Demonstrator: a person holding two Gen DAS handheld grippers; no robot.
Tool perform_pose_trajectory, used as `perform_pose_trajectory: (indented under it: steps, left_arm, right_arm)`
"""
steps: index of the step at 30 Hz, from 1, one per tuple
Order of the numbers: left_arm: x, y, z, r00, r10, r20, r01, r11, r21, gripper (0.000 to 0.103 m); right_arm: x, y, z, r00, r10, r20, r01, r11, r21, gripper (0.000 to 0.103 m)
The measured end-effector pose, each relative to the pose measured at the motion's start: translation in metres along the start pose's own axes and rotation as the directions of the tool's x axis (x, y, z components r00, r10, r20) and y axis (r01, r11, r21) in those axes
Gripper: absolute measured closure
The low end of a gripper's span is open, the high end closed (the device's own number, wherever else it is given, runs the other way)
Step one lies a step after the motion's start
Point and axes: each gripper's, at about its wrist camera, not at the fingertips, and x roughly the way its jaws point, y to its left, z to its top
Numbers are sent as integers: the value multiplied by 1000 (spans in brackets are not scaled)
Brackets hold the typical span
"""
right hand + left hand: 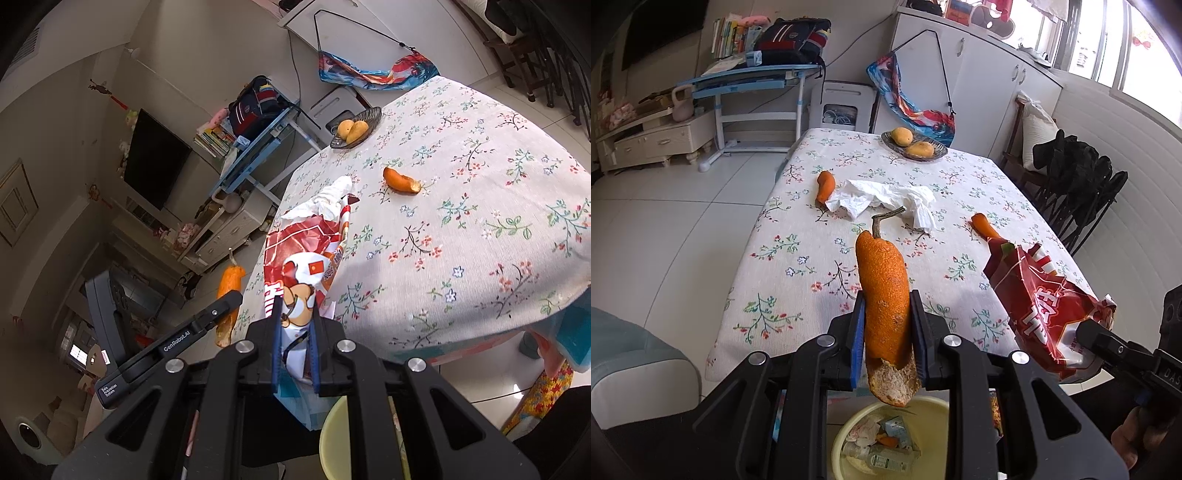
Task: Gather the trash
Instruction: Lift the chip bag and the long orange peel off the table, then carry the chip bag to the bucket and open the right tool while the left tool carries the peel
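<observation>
The flowered table (pixel 798 280) lay ahead of you, the yellow bin (pixel 923 410) directly below your left hand-held gripper (pixel 886 328), clamped on an upright orange peel (pixel 882 288). Your right hand-held gripper (pixel 295 332) pinched the red snack bag (pixel 299 266) just beside it.

The orange peel (pixel 884 295) is bright orange outside and pale tan inside, with a grey-brown stalk at its twelve o'clock tip. The snack bag (pixel 1039 302) is red with white lettering, showing a cartoon figure on its other face. The tablecloth (pixel 798 266) is off-white with red, blue and green flower sprigs. The bin (pixel 934 413) is pale yellow; the crumpled tissue (pixel 886 197) is white.
</observation>
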Motion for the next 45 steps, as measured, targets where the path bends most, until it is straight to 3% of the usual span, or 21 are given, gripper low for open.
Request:
perform_pose_trajectory:
  steps: [13,22,28,35,38,40,45]
  left_arm:
    - [-16,-4,-18,1000,-9,-2,9,1000,13,82]
    - [-26,-7,-29,1000,-14,-4,14,1000,26,82]
    - [-29,-9,-32,1000,-16,-6,17,999,32,82]
    - [-30,-11,-35,1000,-19,-12,20,999,41,82]
    - [-30,-13,-36,1000,-22,-18,23,999,46,81]
    - [-30,-14,-38,999,-25,-23,26,998,52,82]
    - [-29,-19,-42,999,-30,-36,32,997,68,81]
  right_arm:
    - [-14,10,-22,999,5,-35,-6,1000,-24,90]
    - [-5,20,-47,991,-3,-137,-5,998,-59,90]
    - [5,23,-65,971,-26,-239,7,997,-82,90]
    - [27,14,-87,921,-100,-378,69,993,-95,90]
    - [33,9,-95,900,-130,-416,100,991,-94,84]
    - [34,4,-97,894,-146,-424,123,989,-81,67]
    - [25,5,-91,911,-157,-381,142,988,-66,63]
